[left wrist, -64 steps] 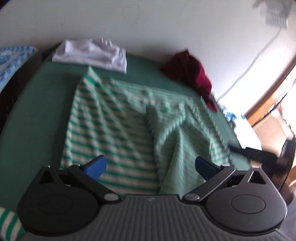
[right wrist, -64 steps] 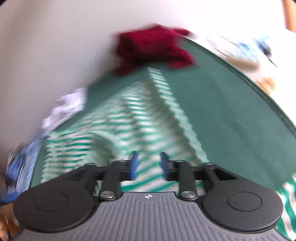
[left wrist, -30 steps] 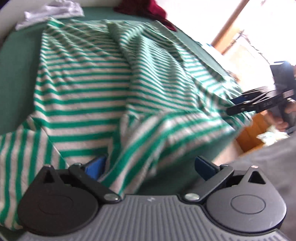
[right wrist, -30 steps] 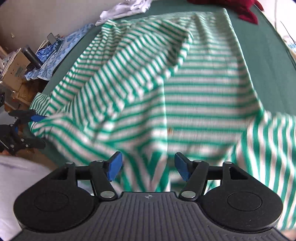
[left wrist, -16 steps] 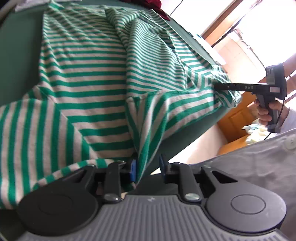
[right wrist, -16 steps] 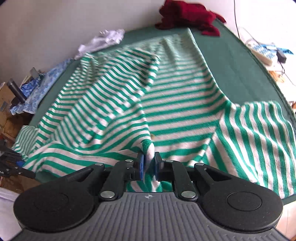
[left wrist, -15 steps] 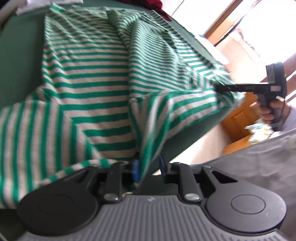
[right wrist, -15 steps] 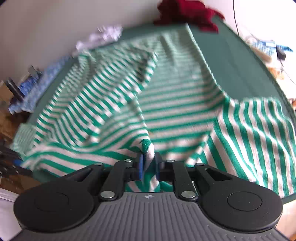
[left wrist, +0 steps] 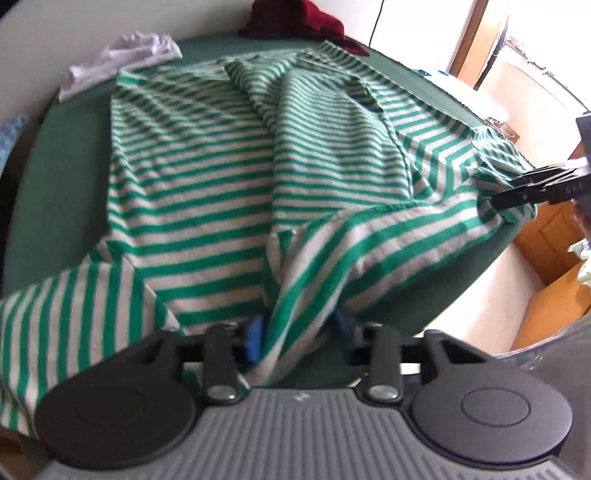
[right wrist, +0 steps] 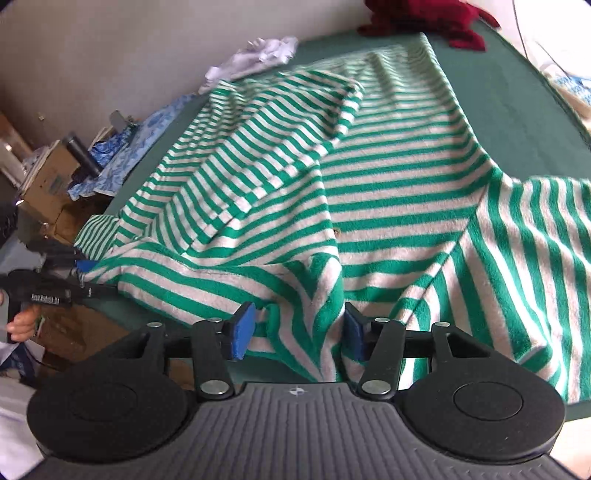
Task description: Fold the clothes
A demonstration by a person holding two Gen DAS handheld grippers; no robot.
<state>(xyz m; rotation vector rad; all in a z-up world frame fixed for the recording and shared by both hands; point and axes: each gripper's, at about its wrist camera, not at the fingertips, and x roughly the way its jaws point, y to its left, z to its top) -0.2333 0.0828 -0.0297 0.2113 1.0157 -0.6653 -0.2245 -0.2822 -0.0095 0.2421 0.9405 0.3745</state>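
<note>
A green-and-white striped garment (left wrist: 229,177) lies spread over the green table (left wrist: 55,177), with its near hem hanging over the front edge. My left gripper (left wrist: 299,334) is at that hem, its blue pads apart, and a loose fold of cloth runs between them. My right gripper (right wrist: 297,334) is at the hem further right, open, with a bunched fold of the striped garment (right wrist: 388,184) lying slack between its pads. Each gripper shows in the other's view: the right gripper (left wrist: 506,192) and the left gripper (right wrist: 86,277), both at the table's front edge.
A crumpled white garment (left wrist: 122,55) and a dark red garment (left wrist: 295,18) lie at the back of the table by the wall. A blue patterned cloth (right wrist: 140,144) and a cardboard box (right wrist: 48,192) are off the table's left side. A person's hand (right wrist: 22,325) holds the left gripper.
Half a second ago both grippers were shut on the hem. Now the pads of both stand wider apart and the cloth lies loose between them. Both views have tilted up a little.
</note>
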